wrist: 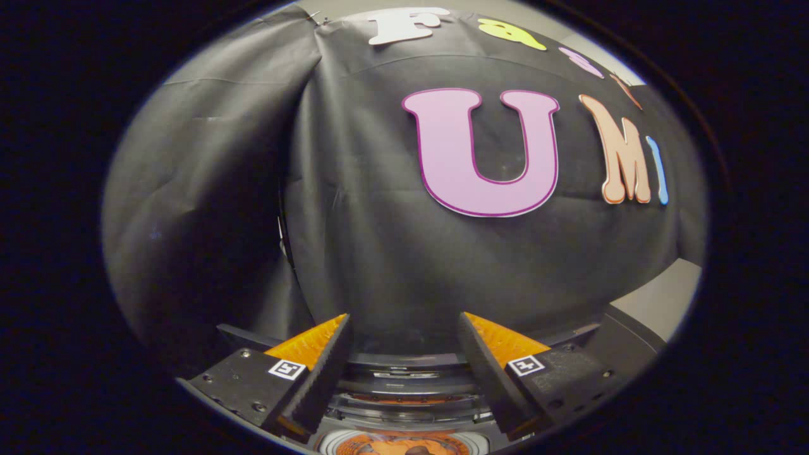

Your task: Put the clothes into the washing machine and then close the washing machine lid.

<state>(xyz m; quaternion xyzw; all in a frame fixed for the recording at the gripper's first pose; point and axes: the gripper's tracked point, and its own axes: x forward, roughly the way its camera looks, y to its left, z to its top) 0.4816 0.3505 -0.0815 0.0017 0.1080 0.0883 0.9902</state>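
The gripper (404,328) has its two fingers spread wide apart with nothing held between them; the tips point up toward twelve o'clock, at the black cloth booth wall (354,208) that hangs close ahead. One finger (319,379) rises from about seven o'clock and the other (490,373) from about five o'clock, each with a ridged inner pad and a small square marker tag on its outer block. In the gap between the fingers, down at six o'clock, lies the washing machine (404,373): curved dark and clear bands of its top rim or lid run across from finger to finger, though which part is lid and which is rim cannot be told. Just below those bands, at the very bottom between the finger bases, a round light-rimmed opening (398,444) shows something orange inside; whether that is the clothes cannot be told. Beyond the right-hand finger at about four o'clock sits a dark angled panel (622,344), and past it a pale grey surface (663,297). The cloth wall has a vertical fold at about ten o'clock.
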